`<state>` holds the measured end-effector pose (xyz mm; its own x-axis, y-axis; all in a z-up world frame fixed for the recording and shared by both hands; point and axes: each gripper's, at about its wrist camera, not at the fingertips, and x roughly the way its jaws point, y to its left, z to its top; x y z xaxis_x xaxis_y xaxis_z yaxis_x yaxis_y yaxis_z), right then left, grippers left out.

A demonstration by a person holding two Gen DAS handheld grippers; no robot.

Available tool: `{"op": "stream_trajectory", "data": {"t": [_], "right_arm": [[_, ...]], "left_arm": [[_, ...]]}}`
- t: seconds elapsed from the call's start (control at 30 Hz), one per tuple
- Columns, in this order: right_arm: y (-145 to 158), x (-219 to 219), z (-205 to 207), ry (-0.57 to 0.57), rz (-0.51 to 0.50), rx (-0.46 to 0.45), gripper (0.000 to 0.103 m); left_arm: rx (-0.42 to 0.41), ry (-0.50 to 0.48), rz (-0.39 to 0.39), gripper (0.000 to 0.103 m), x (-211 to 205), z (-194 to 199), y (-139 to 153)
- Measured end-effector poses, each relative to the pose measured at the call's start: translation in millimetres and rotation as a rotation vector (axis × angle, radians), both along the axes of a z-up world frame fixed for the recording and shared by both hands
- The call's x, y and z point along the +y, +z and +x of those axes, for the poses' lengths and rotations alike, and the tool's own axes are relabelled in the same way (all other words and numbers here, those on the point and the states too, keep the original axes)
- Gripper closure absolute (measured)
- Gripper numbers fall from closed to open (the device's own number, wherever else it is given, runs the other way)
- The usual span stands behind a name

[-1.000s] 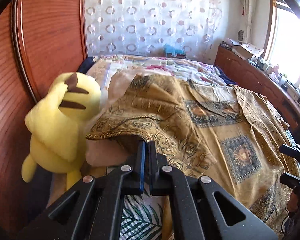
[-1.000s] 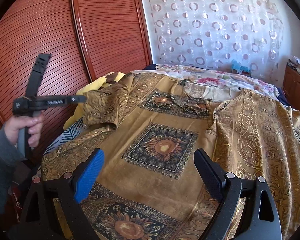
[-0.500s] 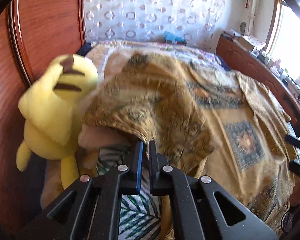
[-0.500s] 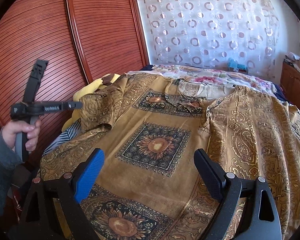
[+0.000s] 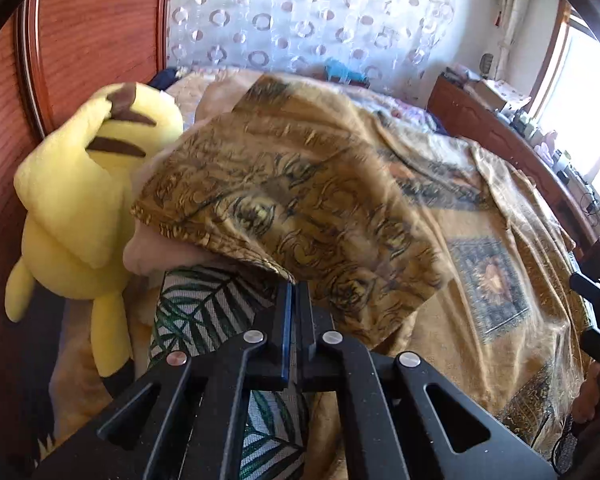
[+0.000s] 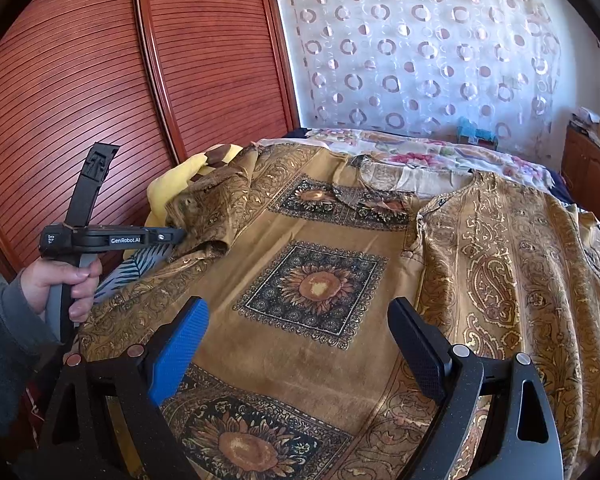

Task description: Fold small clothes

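A gold-and-brown patterned garment [image 6: 320, 280] lies spread across the bed [image 6: 440, 156], its sunflower squares facing up, while the left hand-held gripper [image 5: 294, 292] stays clenched on the hem of one sleeve [image 5: 284, 208]. The sleeve hangs lifted off the bed, draped between the gripper and the garment's body. Compared with a second ago, the lifted sleeve has been carried higher and further over toward the middle of the garment, so that in the left wrist view it now covers more of the printed panels and fills the centre of the picture; the cloth there is blurred by motion.

Beside the sleeve, on the side away from the garment's middle, a yellow plush toy [image 5: 88, 208] leans against the red-brown slatted wardrobe doors [image 6: 100, 92]. More of the leaf-print pillow [image 5: 196, 312] beneath the sleeve is uncovered than before.

In the right wrist view, the person's left hand [image 6: 60, 284] grips the handle of the left gripper [image 6: 180, 235], whose tips meet the bunched sleeve [image 6: 208, 216] at the garment's edge nearest the wardrobe. The right hand-held gripper [image 6: 296, 344] hangs released above the garment's lower half, its blue and black pads wide apart and touching nothing, much where it was a second ago. A circle-patterned sheer curtain [image 6: 420, 52] hangs beyond the bed.
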<state>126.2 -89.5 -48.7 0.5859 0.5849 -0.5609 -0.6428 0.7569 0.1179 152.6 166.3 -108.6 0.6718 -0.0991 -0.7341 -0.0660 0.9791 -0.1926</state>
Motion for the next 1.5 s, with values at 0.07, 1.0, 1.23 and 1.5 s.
{"op": "stream_trajectory", "data": {"t": [0.07, 1.0, 1.23, 1.5], "right_arm": [[-0.5, -1.9, -0.3, -0.002, -0.004, -0.002, 0.011], [3.6, -38.1, 5.4, -0.099, 0.030, 0.014, 0.011], [16.5, 4.0, 18.7, -0.009, -0.011, -0.021, 0.011], [39.4, 104.6, 49.8, 0.186, -0.072, -0.085, 0.016]], "left_arm": [[-0.038, 0.008, 0.022, 0.101, -2.2, -3.6, 13.6], [-0.247, -0.250, 0.109, 0.022, -91.5, -9.7, 116.2], [-0.259, -0.104, 0.128, 0.022, -34.2, -51.4, 97.2], [-0.264, 0.010, 0.152, 0.022, 7.3, -85.8, 67.1]]}}
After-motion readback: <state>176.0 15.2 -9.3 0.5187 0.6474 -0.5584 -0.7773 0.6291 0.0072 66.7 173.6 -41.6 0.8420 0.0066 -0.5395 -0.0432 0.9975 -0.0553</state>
